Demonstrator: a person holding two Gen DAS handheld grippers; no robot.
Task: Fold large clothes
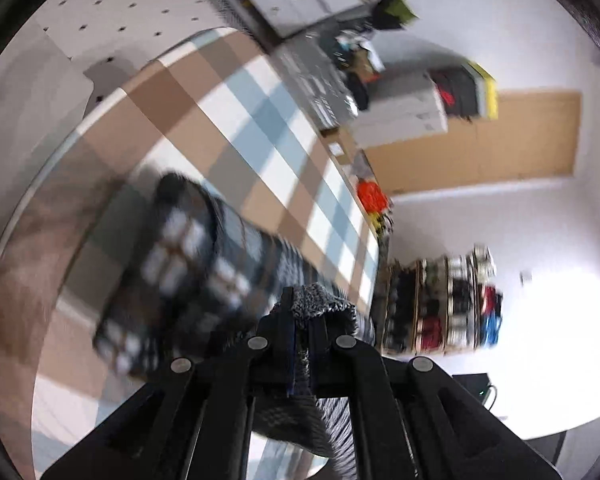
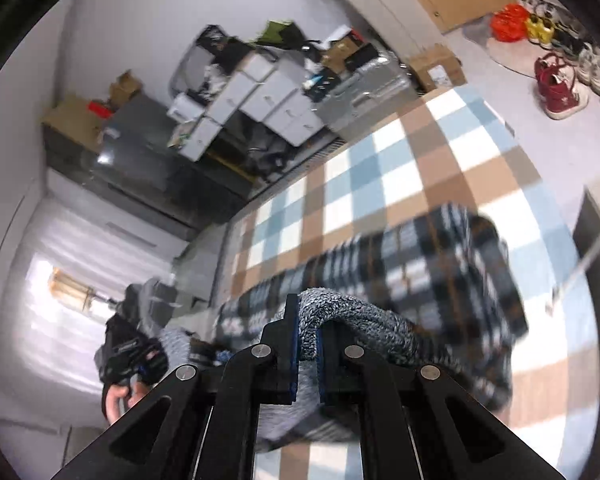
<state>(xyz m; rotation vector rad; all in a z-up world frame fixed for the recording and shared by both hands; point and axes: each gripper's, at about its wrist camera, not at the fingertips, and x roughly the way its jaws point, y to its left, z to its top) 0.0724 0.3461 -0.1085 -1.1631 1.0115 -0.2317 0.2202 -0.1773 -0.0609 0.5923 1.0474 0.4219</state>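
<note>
lifted clear of the checked cloth [image 2: 380,184] on the table: a plaid sweater [image 2: 440,264], dark with white and brown squares, hanging in mid-air and blurred. pinched at two points along its grey knitted hem, likely so that the body can drop straight and be laid flat for folding. right tongs [image 2: 305,340] narrow, clamped on a thick roll of that grey knit, which bulges over the tips and trails off to the right. left tongs [image 1: 300,320] squeezed fully together on another fold of the hem, fabric bunched above the tips and spilling below them. both tools angled downward toward the table, the left one rolled to one side. low at the left in the right view, a person's hand [image 2: 120,398] wrapped round the other tool's handle. far behind, stacked white boxes [image 2: 260,92] and shoes [image 2: 560,88] on the floor.
</note>
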